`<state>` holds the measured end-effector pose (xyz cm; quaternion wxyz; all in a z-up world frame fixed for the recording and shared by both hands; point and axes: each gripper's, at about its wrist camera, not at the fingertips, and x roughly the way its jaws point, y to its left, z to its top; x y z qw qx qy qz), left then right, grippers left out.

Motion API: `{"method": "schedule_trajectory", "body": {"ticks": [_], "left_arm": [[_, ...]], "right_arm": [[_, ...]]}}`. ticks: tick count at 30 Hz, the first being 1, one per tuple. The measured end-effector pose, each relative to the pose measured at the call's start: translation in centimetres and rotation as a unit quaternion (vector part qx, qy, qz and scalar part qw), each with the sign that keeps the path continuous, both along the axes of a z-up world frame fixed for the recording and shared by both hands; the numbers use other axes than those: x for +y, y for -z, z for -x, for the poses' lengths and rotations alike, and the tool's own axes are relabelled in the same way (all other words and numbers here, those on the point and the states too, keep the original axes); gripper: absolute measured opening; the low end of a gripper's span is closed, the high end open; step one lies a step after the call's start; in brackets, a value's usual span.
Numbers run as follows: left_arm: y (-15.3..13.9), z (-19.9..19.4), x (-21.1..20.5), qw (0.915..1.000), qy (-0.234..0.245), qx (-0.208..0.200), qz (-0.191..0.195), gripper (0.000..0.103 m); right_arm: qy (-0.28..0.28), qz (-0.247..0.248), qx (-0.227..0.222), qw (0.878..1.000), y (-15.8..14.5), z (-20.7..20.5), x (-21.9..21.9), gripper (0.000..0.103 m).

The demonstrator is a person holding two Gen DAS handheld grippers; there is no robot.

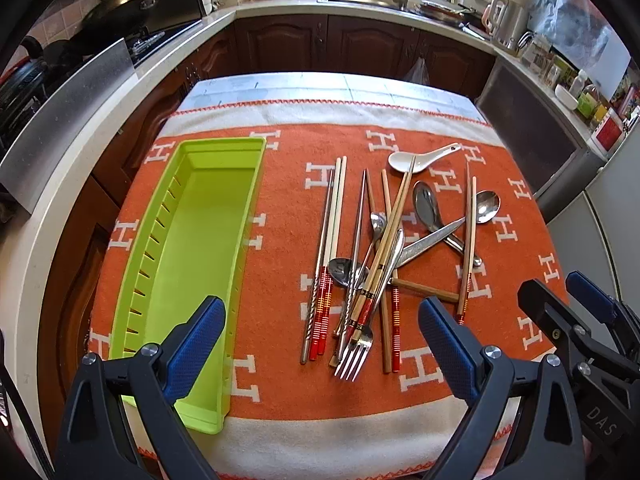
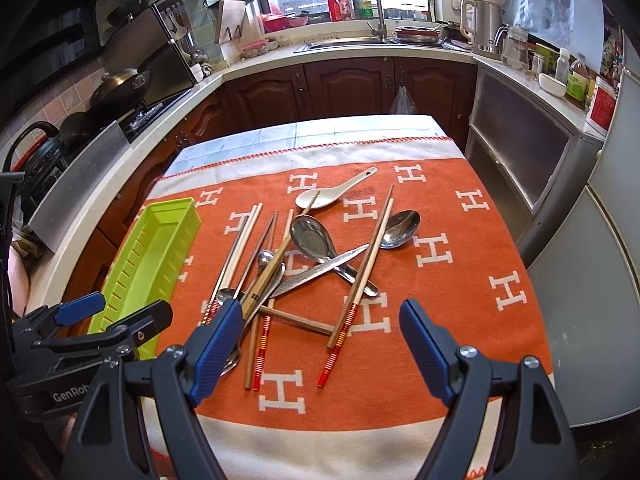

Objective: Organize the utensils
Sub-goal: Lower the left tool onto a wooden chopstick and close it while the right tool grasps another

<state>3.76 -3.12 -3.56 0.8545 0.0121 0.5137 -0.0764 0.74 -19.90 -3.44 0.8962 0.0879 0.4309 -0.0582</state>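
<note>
Left wrist view: an orange blanket [image 1: 288,392] patterned with white H shapes covers the table, and a long lime-green tray [image 1: 200,240] lies on its left part with nothing in it. To the tray's right, apart from it, sits the heap of utensils: chopsticks [image 1: 334,224] of wood, metal and red-banded kinds crossing one another, metal spoons [image 1: 486,206], a white ceramic spoon [image 1: 416,159] at the far edge with a chopstick tip resting in its bowl, and a fork [image 1: 356,354] nearest the camera, tines toward it. The left gripper [image 1: 320,336] hovers above the blanket's near edge, jaws spread wide and holding nothing. The right gripper [image 2: 320,340] (seen best from its own camera) also gapes wide, empty, over the near end of the pile.
</note>
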Motion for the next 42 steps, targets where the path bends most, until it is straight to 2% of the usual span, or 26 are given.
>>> {"method": "schedule_trajectory", "body": {"ticks": [3, 6, 9, 14, 18, 20, 22, 23, 25, 26, 29, 32, 37, 42], "left_arm": [[0.4, -0.7, 0.1, 1.0000, -0.001, 0.007, 0.005, 0.096], [0.7, -1.6, 0.1, 0.9999, -0.004, 0.001, -0.014, 0.096], [1.6, -2.8, 0.4, 0.9996, -0.010, 0.019, -0.020, 0.096], [3.2, -4.5, 0.9, 0.9988, -0.009, 0.040, -0.028, 0.088], [4.6, -5.5, 0.8, 0.9981, 0.004, 0.061, -0.010, 0.072], [5.3, -5.9, 0.6, 0.9974, 0.010, 0.072, 0.002, 0.059], [6.0, -6.2, 0.2, 0.9964, 0.019, 0.082, 0.013, 0.040], [6.3, -6.3, -0.1, 0.9960, 0.024, 0.085, 0.018, 0.036], [6.8, -6.6, -0.9, 0.9949, 0.037, 0.090, 0.026, 0.020], [7.0, -6.7, -1.3, 0.9945, 0.043, 0.091, 0.028, 0.017], [7.2, -6.9, -2.5, 0.9937, 0.063, 0.087, 0.032, 0.014], [7.2, -7.4, -3.9, 0.9930, 0.080, 0.083, 0.029, 0.012], [7.2, -8.2, -5.6, 0.9912, 0.098, 0.084, 0.031, 0.011], [6.8, -8.3, -7.7, 0.9886, 0.121, 0.083, 0.032, 0.011]], "right_arm": [[0.004, -0.004, 0.000, 1.000, 0.2, -0.3, -0.6, 0.081], [0.019, -0.003, -0.007, 1.000, 0.3, -0.6, -1.9, 0.081], [0.032, -0.004, -0.012, 0.999, 0.4, -0.9, -3.1, 0.081], [0.035, -0.005, -0.010, 0.999, 1.4, -1.5, -4.9, 0.070], [0.028, -0.030, 0.005, 0.999, 2.8, -2.2, -5.9, 0.065], [0.023, -0.051, 0.014, 0.998, 3.5, -2.6, -6.3, 0.059], [0.019, -0.073, 0.021, 0.997, 4.4, -2.9, -6.7, 0.055], [0.017, -0.082, 0.025, 0.996, 4.9, -3.1, -6.9, 0.051], [0.017, -0.103, 0.034, 0.994, 6.0, -3.7, -7.4, 0.046], [0.019, -0.110, 0.038, 0.993, 6.4, -3.9, -7.6, 0.042], [0.021, -0.148, 0.053, 0.987, 7.9, -4.7, -8.5, 0.031], [0.025, -0.185, 0.064, 0.980, 9.2, -5.4, -9.2, 0.028], [0.037, -0.197, 0.065, 0.978, 10.1, -7.1, -10.0, 0.027], [0.035, -0.207, 0.073, 0.975, 11.0, -8.9, -10.5, 0.013]]}}
